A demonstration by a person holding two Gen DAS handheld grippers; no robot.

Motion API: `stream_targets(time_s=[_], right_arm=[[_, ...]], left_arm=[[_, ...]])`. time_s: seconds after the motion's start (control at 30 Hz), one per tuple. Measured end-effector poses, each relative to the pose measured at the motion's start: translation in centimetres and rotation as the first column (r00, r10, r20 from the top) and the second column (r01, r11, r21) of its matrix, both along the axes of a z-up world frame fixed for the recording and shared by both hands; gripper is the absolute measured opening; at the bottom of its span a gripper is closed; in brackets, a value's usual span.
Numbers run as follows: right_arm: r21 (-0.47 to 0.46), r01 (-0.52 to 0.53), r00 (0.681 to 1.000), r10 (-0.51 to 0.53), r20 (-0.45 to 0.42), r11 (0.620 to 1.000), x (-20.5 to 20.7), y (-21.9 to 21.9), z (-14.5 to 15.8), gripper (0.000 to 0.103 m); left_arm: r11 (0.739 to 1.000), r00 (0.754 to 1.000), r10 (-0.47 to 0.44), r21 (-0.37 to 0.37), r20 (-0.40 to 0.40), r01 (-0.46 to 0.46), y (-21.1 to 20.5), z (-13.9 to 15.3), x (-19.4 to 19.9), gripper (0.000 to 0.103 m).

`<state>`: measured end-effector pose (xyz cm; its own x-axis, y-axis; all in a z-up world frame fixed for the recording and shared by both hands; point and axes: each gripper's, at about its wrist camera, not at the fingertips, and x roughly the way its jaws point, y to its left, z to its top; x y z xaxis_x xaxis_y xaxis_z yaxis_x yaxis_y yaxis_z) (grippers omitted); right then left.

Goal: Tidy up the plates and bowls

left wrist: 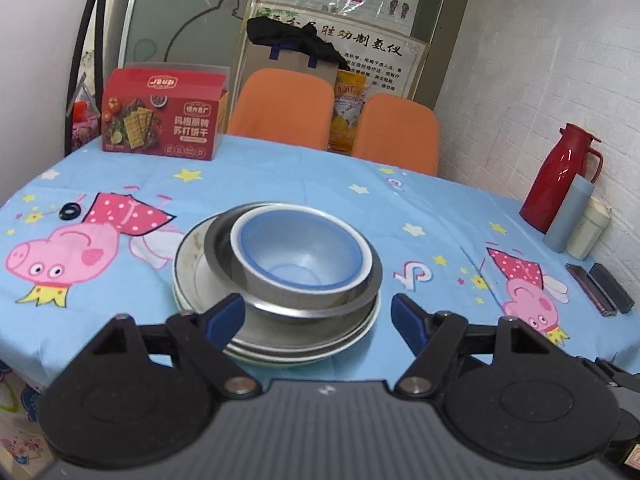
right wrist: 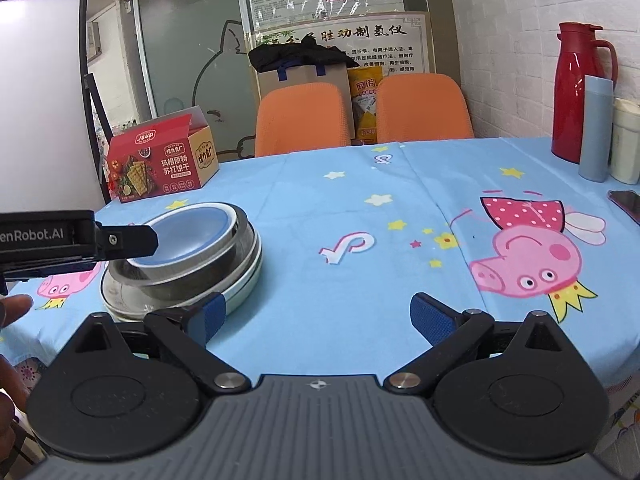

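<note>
A stack of dishes stands on the blue cartoon tablecloth. A blue-lined bowl sits inside a steel bowl, which rests on white plates. My left gripper is open, its fingers either side of the stack's near edge. In the right wrist view the stack is at the left, with the left gripper's body over it. My right gripper is open and empty above the cloth, to the right of the stack.
A red cracker box stands at the table's far left. A red thermos, a blue tumbler and a white cup stand by the right wall. Two orange chairs are behind the table. A phone lies at the right.
</note>
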<state>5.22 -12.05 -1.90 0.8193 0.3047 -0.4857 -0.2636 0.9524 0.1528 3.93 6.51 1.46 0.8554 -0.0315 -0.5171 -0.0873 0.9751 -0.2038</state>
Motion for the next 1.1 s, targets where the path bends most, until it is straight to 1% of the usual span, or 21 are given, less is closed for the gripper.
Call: stream_targets(time_s=[0.07, 0.2, 0.33, 0.4, 0.5, 0.6, 0.7, 1.0, 1.1], right_arm=[[-0.001, 0.004, 1.0, -0.004, -0.003, 1.0, -0.7, -0.3, -0.5, 0.103], [0.008, 0.006, 1.0, -0.005, -0.01, 1.0, -1.9, -0.8, -1.2, 0.103], [0.013, -0.001, 1.0, 0.001, -0.007, 1.0, -3.0, -1.0, -1.6, 0.103], [0.015, -0.003, 1.0, 0.003, 0.002, 1.0, -3.6, -1.0, -1.5, 0.103], [0.02, -0.007, 1.0, 0.006, 0.015, 1.0, -4.4, -1.2, -1.4, 0.103], [0.012, 0.0, 1.0, -0.001, 0.028, 1.0, -5.1, -1.5, -1.3, 0.103], [0.011, 0.012, 0.999, -0.013, 0.042, 1.0, -5.7, -1.9, -1.4, 0.103], [0.033, 0.053, 0.998, -0.054, 0.037, 0.998, -6.2, -3.3, -2.0, 0.103], [0.035, 0.059, 0.998, -0.061, 0.033, 0.998, -6.1, -3.3, -2.2, 0.103]], left_arm=[[0.999, 1.0, 0.018, 0.032, -0.012, -0.018, -0.6, -0.5, -0.7, 0.074], [0.999, 1.0, 0.012, 0.049, -0.013, -0.011, -1.1, -1.1, -2.1, 0.074], [0.99, 0.999, 0.033, 0.137, -0.003, -0.032, -2.3, -1.5, -3.5, 0.074], [0.987, 1.0, 0.025, 0.161, 0.001, -0.024, -2.8, -1.7, -4.0, 0.074], [0.987, 1.0, 0.011, 0.161, 0.007, -0.012, -3.4, -1.7, -4.8, 0.074], [0.984, 1.0, 0.0, 0.177, 0.025, -0.005, -3.9, -1.6, -5.7, 0.074], [0.986, 0.999, -0.018, 0.166, 0.035, 0.012, -4.1, -1.6, -6.5, 0.074], [0.991, 0.999, -0.02, 0.133, 0.04, 0.014, -4.1, -2.1, -7.2, 0.074], [0.988, 0.999, -0.012, 0.155, 0.044, 0.005, -4.2, -2.2, -7.2, 0.074]])
